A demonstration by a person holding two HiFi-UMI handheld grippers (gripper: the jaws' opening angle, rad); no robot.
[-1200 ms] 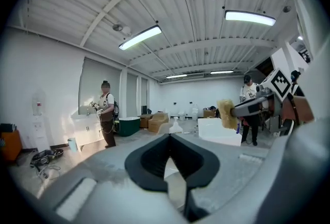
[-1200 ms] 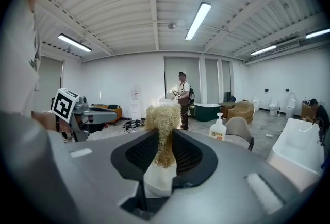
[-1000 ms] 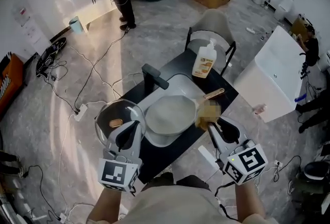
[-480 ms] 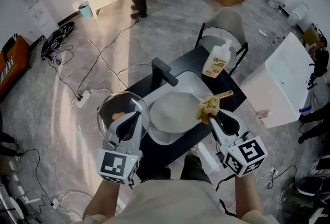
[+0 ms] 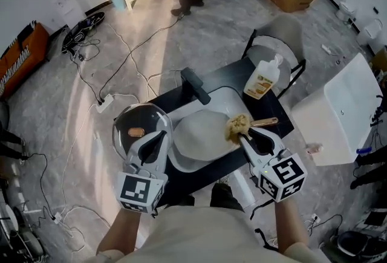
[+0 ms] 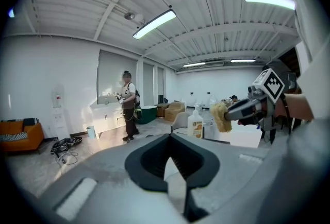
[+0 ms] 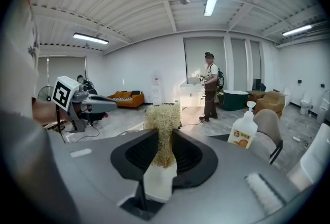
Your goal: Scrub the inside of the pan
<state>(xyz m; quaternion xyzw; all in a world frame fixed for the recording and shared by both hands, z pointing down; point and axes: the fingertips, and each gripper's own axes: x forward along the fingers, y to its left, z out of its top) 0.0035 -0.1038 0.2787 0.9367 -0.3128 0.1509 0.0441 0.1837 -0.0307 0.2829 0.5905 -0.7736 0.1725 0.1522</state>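
R gripper [image 5: 242, 139] clamps scrubber [image 5: 237, 126] at pan [image 5: 199, 135] rim, black table [image 5: 205, 174], grey floor [image 5: 199, 32]; L gripper [image 5: 156, 138] closed.

The right hand-held gripper [image 7: 164, 141] has its jaws closed on a tan fibrous scrubber [image 7: 163, 116], which stands upright above them. At left is the left hand-held gripper [image 7: 112, 106], seen side on. A soap bottle [image 7: 242, 134] stands at right beside a chair [image 7: 269, 126]; a person [image 7: 210, 86] stands far behind.
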